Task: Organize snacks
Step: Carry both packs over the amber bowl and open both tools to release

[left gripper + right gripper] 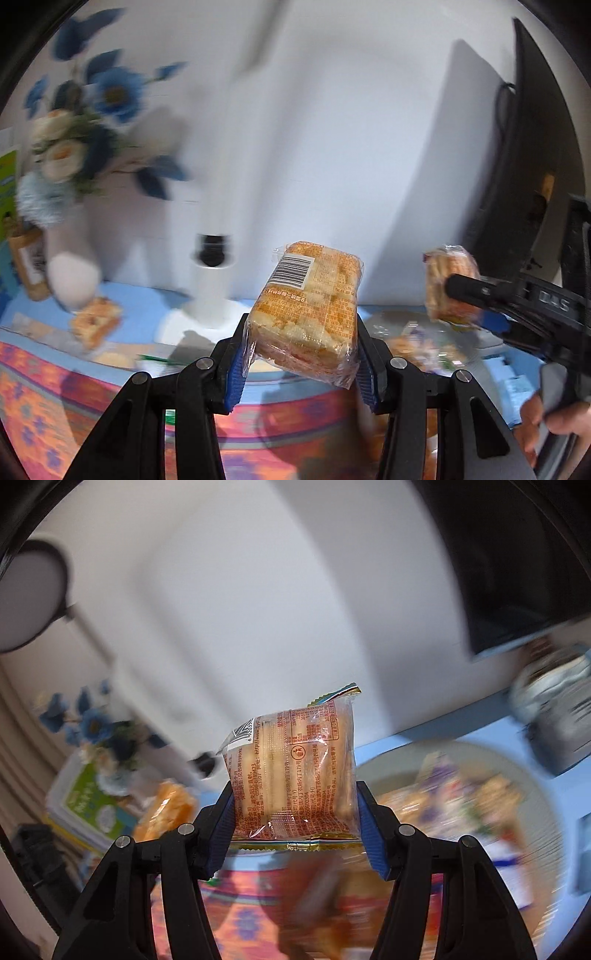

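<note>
My left gripper (303, 354) is shut on a wrapped cake snack (310, 306) with a barcode label, held above the table. My right gripper (295, 812) is shut on a clear pack of wafer biscuits (295, 771) with red print. In the left wrist view the right gripper (461, 299) shows at the right with its biscuit pack (447, 284) raised above a plate of snacks (417, 343). The plate (546, 812) lies to the right in the right wrist view, holding several blurred packets. Another wrapped cake (96, 321) lies on the table at left, and it also shows in the right wrist view (166, 808).
A vase of blue and white flowers (74, 147) stands at back left. A white lamp base (210, 288) stands at the back centre. A dark monitor (528, 147) is at right. A green box (88, 805) lies left. The tablecloth (55, 398) is orange-patterned.
</note>
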{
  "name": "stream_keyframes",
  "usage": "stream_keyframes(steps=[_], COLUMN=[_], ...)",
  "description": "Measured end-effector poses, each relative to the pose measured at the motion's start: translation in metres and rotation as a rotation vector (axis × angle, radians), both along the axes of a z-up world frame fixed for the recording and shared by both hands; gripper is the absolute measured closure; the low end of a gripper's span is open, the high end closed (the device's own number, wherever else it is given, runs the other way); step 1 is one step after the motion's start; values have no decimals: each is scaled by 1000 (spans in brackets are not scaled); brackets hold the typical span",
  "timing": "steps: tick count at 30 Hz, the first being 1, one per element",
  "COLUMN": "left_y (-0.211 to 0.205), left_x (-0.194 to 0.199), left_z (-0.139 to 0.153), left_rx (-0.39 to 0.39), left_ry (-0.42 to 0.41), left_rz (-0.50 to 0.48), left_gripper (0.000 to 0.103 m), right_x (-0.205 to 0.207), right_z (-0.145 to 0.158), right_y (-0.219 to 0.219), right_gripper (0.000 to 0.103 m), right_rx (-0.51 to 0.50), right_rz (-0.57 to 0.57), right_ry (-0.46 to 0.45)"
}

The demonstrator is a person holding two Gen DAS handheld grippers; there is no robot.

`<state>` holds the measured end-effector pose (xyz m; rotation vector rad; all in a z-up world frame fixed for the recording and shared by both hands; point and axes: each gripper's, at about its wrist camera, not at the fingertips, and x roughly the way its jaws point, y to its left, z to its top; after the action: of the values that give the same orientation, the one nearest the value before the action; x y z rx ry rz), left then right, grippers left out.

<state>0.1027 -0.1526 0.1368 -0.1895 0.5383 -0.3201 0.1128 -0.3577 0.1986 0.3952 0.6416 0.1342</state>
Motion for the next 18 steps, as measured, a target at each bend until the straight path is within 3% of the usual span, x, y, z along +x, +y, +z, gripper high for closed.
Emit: stream_keyframes(steps=[4,6,8,9,12,18], left_y=[-47,-64,-79,-82,-78,-55], left_x=[3,8,15,16,10,14], left_z=[-5,-15,-26,-30,-33,-31], left_rx=[-9,19,64,76,107,161], left_ry=[39,80,132,150,136,138], left_rz=[-70,-70,-106,-122,-86,-39], left_gripper=[55,48,13,9,5,4], right_x=[-1,-2,4,9,4,-3], right_z=[9,8,0,-7,-21,-25], right_y=[-35,-47,-58,-63,-79,-72], right_gripper=[43,41,26,14,14,14], right_rx=[-50,-54,-75,-72,-29,43], right_rz=[-49,-73,-90,-95,-125,-148], right_ry=[24,32,86,131,187,185])
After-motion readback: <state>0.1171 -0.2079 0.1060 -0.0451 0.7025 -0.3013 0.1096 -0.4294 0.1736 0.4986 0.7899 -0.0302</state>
